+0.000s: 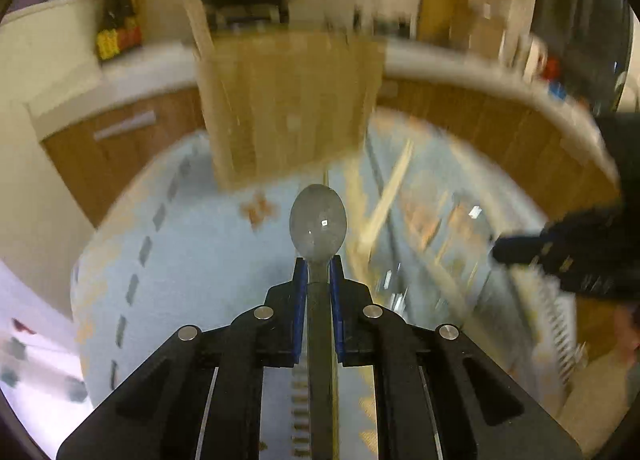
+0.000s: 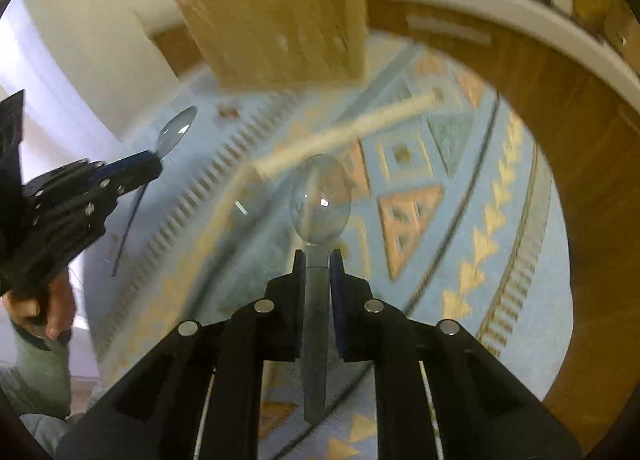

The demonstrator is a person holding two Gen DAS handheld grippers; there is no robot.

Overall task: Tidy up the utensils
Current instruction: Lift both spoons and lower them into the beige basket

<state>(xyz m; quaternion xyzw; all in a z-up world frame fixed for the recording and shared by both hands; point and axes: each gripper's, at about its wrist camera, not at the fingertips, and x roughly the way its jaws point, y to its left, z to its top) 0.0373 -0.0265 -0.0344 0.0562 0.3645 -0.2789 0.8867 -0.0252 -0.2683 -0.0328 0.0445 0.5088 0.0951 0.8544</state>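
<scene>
My left gripper [image 1: 319,266] is shut on a clear plastic spoon [image 1: 318,221], bowl pointing forward, held above the blue patterned rug [image 1: 192,244]. My right gripper [image 2: 318,260] is shut on a second clear plastic spoon [image 2: 320,199], also held above the rug [image 2: 452,187]. In the right wrist view the left gripper [image 2: 156,159] shows at the left with its spoon bowl [image 2: 176,131] sticking out. In the left wrist view the right gripper [image 1: 500,252] shows at the right edge. Pale wooden chopsticks [image 1: 384,199] lie on the rug ahead; they also show blurred in the right wrist view [image 2: 344,131].
A cardboard box [image 1: 288,107] stands on the rug ahead, also in the right wrist view [image 2: 284,19]. Wooden cabinets [image 1: 112,155] under a white counter ring the rug. Both views are motion-blurred.
</scene>
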